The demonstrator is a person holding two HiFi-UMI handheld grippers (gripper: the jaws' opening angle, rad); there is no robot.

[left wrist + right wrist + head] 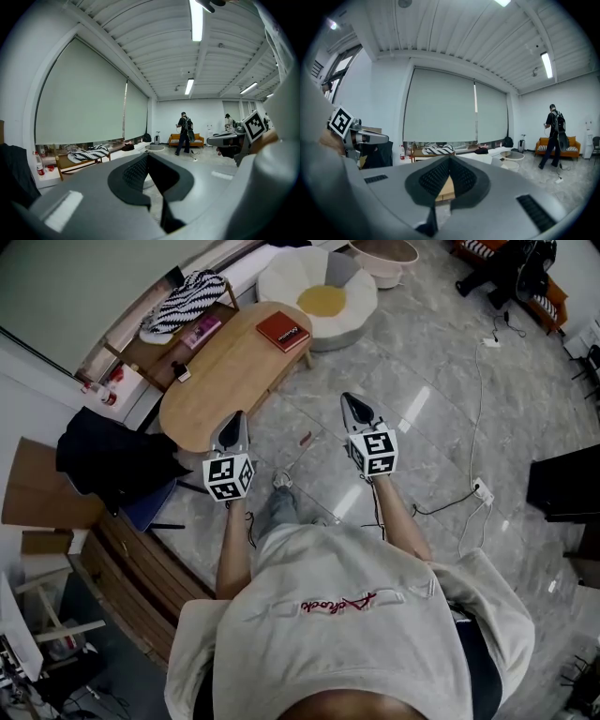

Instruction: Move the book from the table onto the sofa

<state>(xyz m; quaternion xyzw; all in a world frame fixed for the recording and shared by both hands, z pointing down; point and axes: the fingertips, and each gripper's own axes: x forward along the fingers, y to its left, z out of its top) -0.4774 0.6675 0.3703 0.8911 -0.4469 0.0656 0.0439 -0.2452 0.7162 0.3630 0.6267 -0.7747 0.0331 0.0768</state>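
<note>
Book (283,331) lies flat at the far end of the wooden worktop (220,381), untouched. Nothing done yet; pick-up and carry both remain. Left gripper (233,421) and right gripper (351,403) are pressed together and empty, well short of the book, the left by the worktop's near end.

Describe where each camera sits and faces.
Head view: on the person's head, steeply down at table, book; forearms, left tongs, right tongs show.
Left gripper view: on the left tongs, level across the room; its shut jaws, right tongs at right.
Right gripper view: on the right tongs, level too; shut jaws, left tongs at left.
Both gripper views share the orange sofa.
</note>
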